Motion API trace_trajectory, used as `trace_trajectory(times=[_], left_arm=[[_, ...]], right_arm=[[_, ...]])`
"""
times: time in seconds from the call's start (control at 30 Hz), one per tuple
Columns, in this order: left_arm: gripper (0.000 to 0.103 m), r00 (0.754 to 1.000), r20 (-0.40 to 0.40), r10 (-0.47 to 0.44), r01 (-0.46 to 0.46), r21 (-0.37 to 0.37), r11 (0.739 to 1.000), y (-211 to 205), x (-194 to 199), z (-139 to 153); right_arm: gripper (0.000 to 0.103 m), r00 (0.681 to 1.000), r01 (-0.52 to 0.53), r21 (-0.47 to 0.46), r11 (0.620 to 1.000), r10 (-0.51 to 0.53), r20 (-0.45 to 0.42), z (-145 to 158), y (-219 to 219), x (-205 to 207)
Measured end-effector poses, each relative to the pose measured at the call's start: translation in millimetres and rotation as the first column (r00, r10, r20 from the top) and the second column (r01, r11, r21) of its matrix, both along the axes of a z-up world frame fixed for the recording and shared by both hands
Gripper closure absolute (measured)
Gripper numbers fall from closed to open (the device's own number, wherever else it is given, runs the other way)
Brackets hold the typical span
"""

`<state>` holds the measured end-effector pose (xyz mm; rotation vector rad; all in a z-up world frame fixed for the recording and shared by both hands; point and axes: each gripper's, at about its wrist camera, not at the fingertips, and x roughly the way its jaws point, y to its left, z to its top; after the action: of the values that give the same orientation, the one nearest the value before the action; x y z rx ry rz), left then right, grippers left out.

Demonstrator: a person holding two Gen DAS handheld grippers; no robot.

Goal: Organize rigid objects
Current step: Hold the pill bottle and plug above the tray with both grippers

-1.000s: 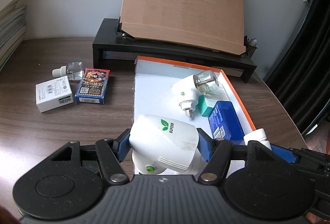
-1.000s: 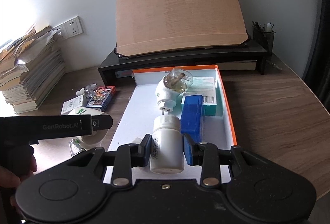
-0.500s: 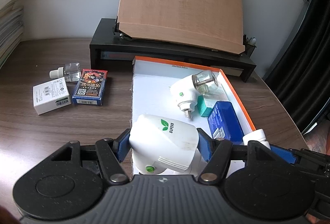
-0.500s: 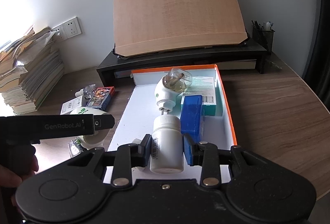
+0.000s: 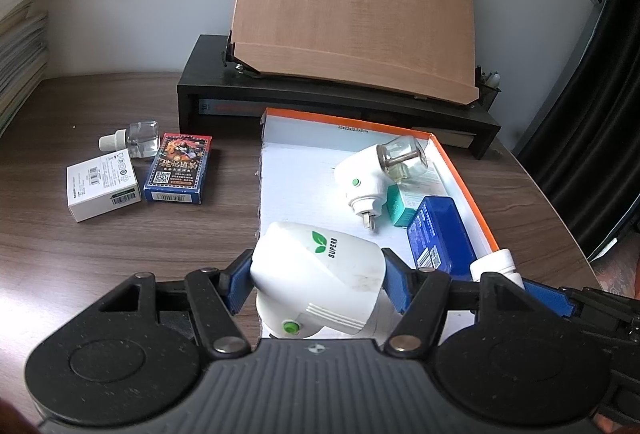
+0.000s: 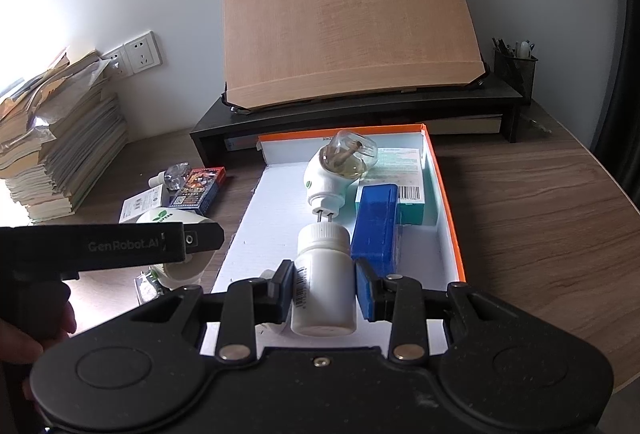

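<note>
Fingers of left gripper (image 5: pixel 318 284) clamped on white plug-in vaporizer (image 5: pixel 320 270), low centre of frame, over near-left edge of orange-rimmed box (image 5: pixel 460 170). Right gripper (image 6: pixel 324 290) closed around white pill bottle (image 6: pixel 324 282), bottom centre, above box floor. Deeper in box: second vaporizer (image 6: pixel 332 170), blue case (image 6: pixel 376 222), teal carton (image 6: pixel 404 170). Left on worktop (image 5: pixel 120 254): card pack (image 5: pixel 178 168), white carton (image 5: pixel 102 184), clear bottle (image 5: pixel 136 140).

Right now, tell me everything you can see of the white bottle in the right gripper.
The white bottle looks like opaque plastic, with a ribbed white screw cap, closed, and a printed label with barcode along one side. It lies cap forward, clamped between the right gripper's blue pads, over the orange-rimmed tray's near end, beside the blue box.
</note>
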<state>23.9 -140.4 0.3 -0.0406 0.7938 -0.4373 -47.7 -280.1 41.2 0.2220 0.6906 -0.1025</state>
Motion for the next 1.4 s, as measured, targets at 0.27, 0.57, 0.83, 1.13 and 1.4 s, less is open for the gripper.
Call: trace_trajectory(times=[0.27,0.57,0.83,1.13,1.4], left_arm=[[0.037,1.000,0.000,0.001,-0.001,0.001,1.000,0.1,0.3,0.1],[0.037,1.000,-0.001,0.004,-0.004,0.002,1.000,-0.3,-0.4,-0.6],[0.037,1.000,-0.002,0.003,-0.003,0.003,1.000,0.1,-0.7,-1.1],[0.037,1.000,-0.004,0.002,-0.002,0.002,1.000,0.6,0.4,-1.9],[0.037,1.000,-0.006,0.003,-0.003,0.002,1.000,0.8,1.2,-3.1]], right_arm=[[0.063,1.000,-0.002,0.002,1.000,0.002,0.002,-0.3,0.0,0.0],[0.063,1.000,-0.002,0.004,1.000,0.002,0.000,-1.0,0.6,-0.4],[0.063,1.000,-0.002,0.005,1.000,0.002,0.000,-1.1,0.0,-0.2],[0.063,1.000,-0.005,0.006,1.000,0.005,-0.001,-1.0,0.0,0.3],[0.063,1.000,-0.005,0.005,1.000,0.005,-0.001,-1.1,0.2,0.5]])
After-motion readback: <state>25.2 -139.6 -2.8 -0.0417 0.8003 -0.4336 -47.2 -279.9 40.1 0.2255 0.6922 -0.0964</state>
